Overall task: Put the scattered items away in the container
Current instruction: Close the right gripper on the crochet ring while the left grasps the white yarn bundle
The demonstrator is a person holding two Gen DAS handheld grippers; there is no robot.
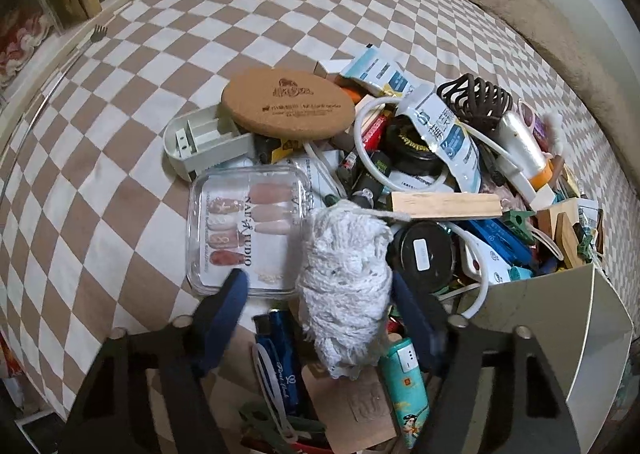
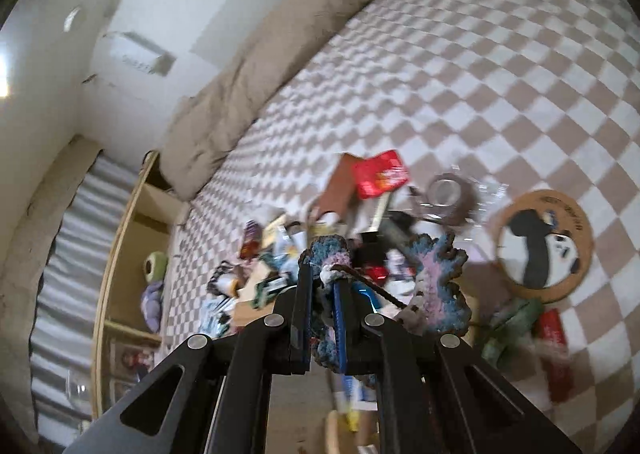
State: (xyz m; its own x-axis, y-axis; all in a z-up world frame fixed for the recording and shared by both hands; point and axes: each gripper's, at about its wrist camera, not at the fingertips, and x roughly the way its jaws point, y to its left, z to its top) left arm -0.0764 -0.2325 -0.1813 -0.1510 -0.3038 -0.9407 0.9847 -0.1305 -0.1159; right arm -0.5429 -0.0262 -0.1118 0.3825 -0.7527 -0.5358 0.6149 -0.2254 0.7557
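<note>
In the left wrist view a white crocheted yarn bundle point(image 1: 344, 282) stands in the pile of small items, between the blue pads of my left gripper point(image 1: 320, 294). The right pad lies against the bundle; the left pad point(image 1: 232, 294) stands apart from it, over a clear box of false nails point(image 1: 240, 226). In the right wrist view my right gripper point(image 2: 324, 286) is shut on a blue-and-pink crocheted piece point(image 2: 436, 286) with a brown edge, held up above the blurred clutter on the checked bedspread point(image 2: 480, 74). A pale box wall point(image 1: 560, 314) rises at the lower right.
The pile holds a round cork mat point(image 1: 288, 104), a white divided tray point(image 1: 200, 142), a wooden block point(image 1: 444, 204), a black jar lid point(image 1: 424, 254) and two lighters point(image 1: 404, 386). A panda coaster point(image 2: 544, 242) and red packet point(image 2: 382, 174) lie nearby. A brown blanket point(image 2: 248, 86) borders the bed.
</note>
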